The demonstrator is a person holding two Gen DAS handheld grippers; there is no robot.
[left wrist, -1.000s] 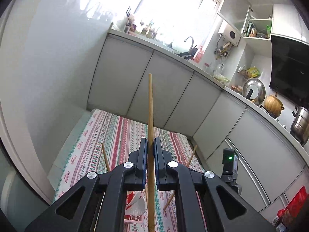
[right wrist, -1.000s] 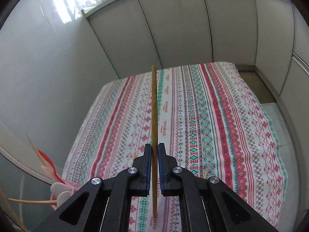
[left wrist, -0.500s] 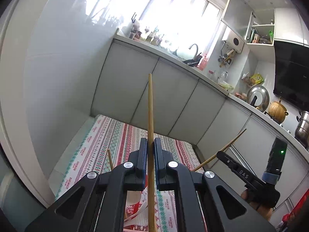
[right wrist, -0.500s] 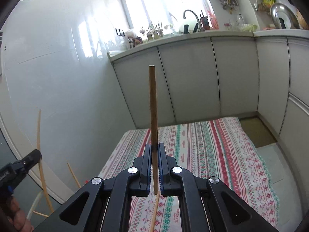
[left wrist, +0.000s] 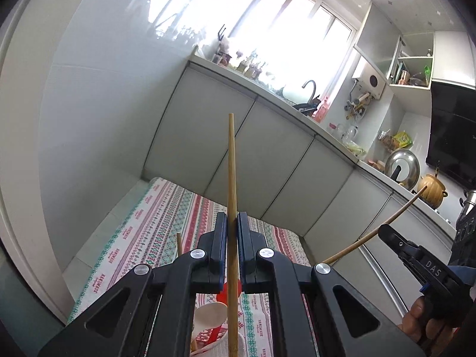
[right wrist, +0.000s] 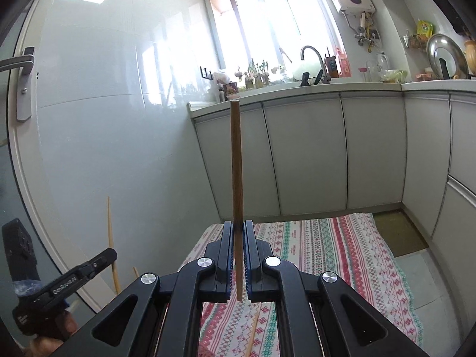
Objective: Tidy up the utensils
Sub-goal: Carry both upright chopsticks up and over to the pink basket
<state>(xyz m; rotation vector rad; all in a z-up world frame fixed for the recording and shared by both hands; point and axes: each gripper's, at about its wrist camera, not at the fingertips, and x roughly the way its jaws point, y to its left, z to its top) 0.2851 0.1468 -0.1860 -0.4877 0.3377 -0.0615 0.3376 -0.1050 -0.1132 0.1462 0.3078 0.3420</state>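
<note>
The left gripper is clamping a wooden chopstick between nearly closed jaws; the stick is pointing up past the fingertips, and its lower end is running out of frame at the bottom edge. Below the jaws, a white spoon and red items are lying partly hidden behind the gripper body; what holds them cannot be made out.

The right gripper is pinching a second, darker chopstick, whose lower tip is ending just behind the jaws. In the left view this gripper is showing the letters "DAS"; in the right view the left one is reading "GenRobot.AI".

A patterned cloth is covering the surface beneath, with small repeated print too blurred to read. Cabinet doors are bordering its far edge, and a white wall is closing its left side.
</note>
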